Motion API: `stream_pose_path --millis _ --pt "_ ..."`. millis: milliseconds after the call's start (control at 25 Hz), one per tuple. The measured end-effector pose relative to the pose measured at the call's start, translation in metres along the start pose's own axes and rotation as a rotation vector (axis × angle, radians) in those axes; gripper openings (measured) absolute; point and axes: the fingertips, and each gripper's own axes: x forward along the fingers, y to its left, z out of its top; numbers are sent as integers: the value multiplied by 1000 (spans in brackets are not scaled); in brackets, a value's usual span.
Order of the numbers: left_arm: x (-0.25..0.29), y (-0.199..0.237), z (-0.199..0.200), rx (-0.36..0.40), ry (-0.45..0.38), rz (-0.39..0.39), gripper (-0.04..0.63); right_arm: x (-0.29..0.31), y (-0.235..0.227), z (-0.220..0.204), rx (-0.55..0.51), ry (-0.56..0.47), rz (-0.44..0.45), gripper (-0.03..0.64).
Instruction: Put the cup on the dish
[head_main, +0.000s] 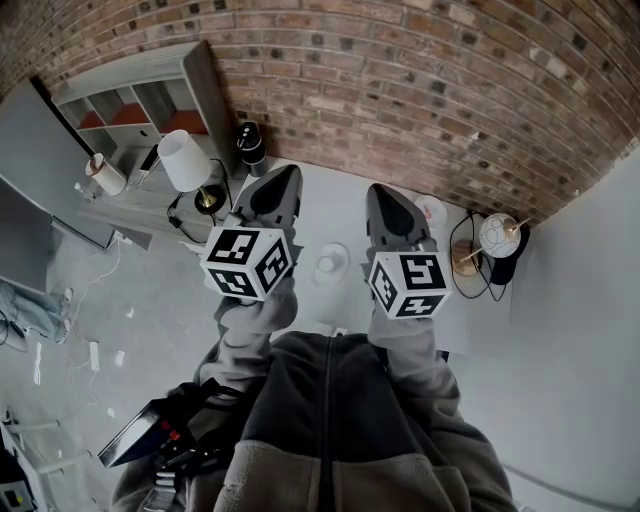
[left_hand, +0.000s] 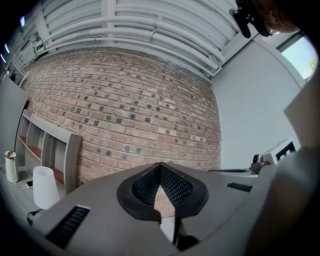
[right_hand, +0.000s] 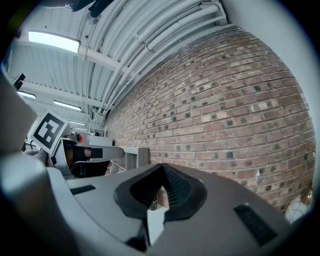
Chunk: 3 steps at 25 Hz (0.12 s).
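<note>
A small white cup (head_main: 329, 265) stands on the white table (head_main: 335, 205), between my two grippers, and seems to sit on a pale round dish (head_main: 318, 272). A second pale dish (head_main: 434, 210) lies farther right, partly hidden behind the right gripper. My left gripper (head_main: 290, 171) and right gripper (head_main: 377, 189) are held side by side above the table, both pointing at the brick wall. In the left gripper view the left gripper (left_hand: 160, 165) has its jaws shut and empty. The right gripper (right_hand: 161, 166) is also shut on nothing. Neither gripper view shows the cup.
A white table lamp (head_main: 186, 160) and a black speaker (head_main: 250, 146) stand at the table's back left. A round white globe lamp (head_main: 497, 235) with a cable sits at the right. A grey shelf unit (head_main: 130, 105) lines the brick wall (head_main: 420, 90) on the left.
</note>
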Motion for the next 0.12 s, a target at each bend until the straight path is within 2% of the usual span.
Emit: stream_pose_path --millis 120 --pt "0 1 -2 -3 3 -3 5 0 1 -1 -1 2 -1 2"
